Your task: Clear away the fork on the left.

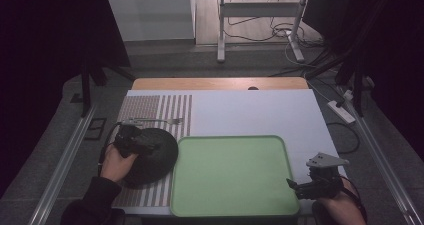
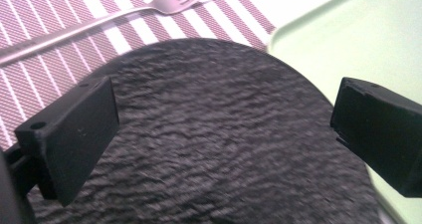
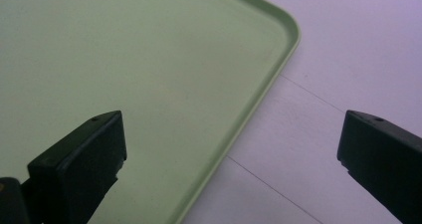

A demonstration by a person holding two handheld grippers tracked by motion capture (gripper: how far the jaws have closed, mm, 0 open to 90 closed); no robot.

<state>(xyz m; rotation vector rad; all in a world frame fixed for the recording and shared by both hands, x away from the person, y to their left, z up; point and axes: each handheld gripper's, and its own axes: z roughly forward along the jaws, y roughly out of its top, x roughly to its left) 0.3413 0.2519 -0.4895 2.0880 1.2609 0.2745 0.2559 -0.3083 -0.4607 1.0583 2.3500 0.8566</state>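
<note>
A round black slate plate [image 1: 152, 155] [image 2: 219, 134] lies on a striped placemat [image 1: 150, 107] at the table's left. My left gripper [image 1: 150, 146] [image 2: 224, 129] hovers over the plate, open, with nothing between its jaws. A metal fork [image 1: 150, 120] [image 2: 99, 22] rests on the mat just beyond the plate. A light green tray [image 1: 232, 175] [image 3: 124, 59] sits to the right of the plate. My right gripper [image 1: 300, 187] [image 3: 231, 159] stands open above the tray's near right edge, straddling the rim with nothing held.
The white table surface [image 1: 250, 112] stretches beyond the tray. A wooden strip [image 1: 220, 83] runs along the far edge. A power strip [image 1: 341, 111] and cables lie on the floor to the right.
</note>
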